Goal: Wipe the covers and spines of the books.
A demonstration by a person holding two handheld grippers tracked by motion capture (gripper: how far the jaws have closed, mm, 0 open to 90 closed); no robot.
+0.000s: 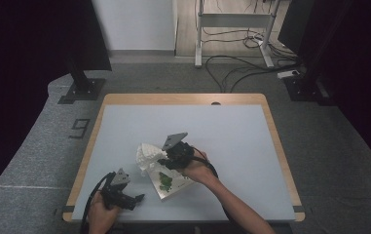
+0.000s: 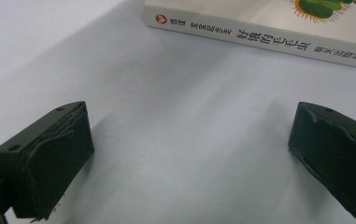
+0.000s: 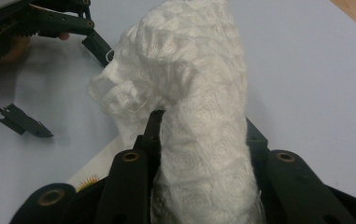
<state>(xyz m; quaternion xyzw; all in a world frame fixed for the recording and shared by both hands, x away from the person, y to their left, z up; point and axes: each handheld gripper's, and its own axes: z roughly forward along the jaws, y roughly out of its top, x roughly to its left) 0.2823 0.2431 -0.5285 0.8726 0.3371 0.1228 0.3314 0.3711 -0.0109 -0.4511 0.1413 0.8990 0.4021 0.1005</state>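
White cloth (image 1: 148, 157) sits bunched over the book's (image 1: 169, 182) far-left corner, pinched firmly in the right tongs (image 1: 165, 157); wipe flat, steadily. Left tongs (image 1: 135, 199) rest near-left, wide apart, empty.

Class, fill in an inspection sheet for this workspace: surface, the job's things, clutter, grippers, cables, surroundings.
Surface: pale grey table, wooden edge.
Job's things: white cloth bunched over the far end of a book lying flat.
Clutter: nothing seen.
Grippers: right gripper shut on the cloth; left gripper open, nothing between its jaws, short of the book's spine.
Cables: one trails from each gripper; more lie on the floor beyond the table.
Surroundings: grey carpet, desk frame, dark stands.
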